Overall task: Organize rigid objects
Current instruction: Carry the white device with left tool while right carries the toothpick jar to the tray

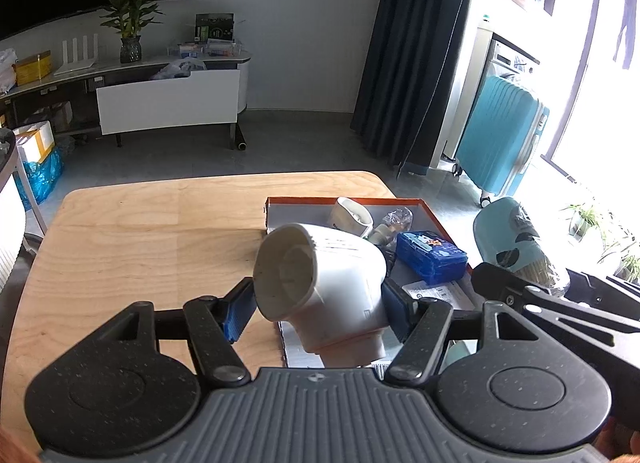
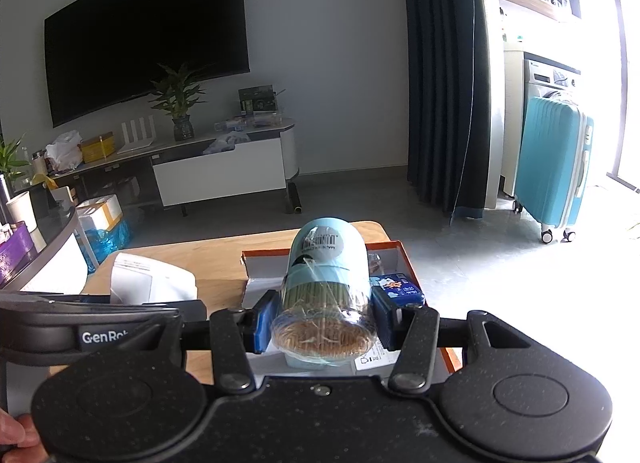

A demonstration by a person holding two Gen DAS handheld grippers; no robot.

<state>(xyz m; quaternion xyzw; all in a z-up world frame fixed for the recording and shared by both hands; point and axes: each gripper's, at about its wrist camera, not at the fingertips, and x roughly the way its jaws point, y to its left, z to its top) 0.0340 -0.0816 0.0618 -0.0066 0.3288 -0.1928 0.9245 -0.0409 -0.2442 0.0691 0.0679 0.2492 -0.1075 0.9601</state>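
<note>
My left gripper (image 1: 318, 305) is shut on a white plastic pipe elbow (image 1: 320, 283) and holds it above the near left edge of an orange-rimmed tray (image 1: 344, 201) on the wooden table (image 1: 140, 239). My right gripper (image 2: 322, 321) is shut on a light-blue toothpick jar (image 2: 326, 283), wrapped in clear film, and holds it above the same tray (image 2: 394, 245). In the tray lie a white roll (image 1: 352, 217), a blue case (image 1: 432, 257), a crinkled clear packet (image 1: 398, 217) and a paper label (image 1: 436, 293). The jar also shows in the left wrist view (image 1: 516, 243).
The wooden table has bare surface left of the tray. Beyond it stand a TV console (image 1: 168, 99) with a plant (image 1: 130, 29), a dark curtain (image 1: 412, 51) and a teal suitcase (image 1: 504, 135). A glass side table (image 2: 44, 239) stands at the left.
</note>
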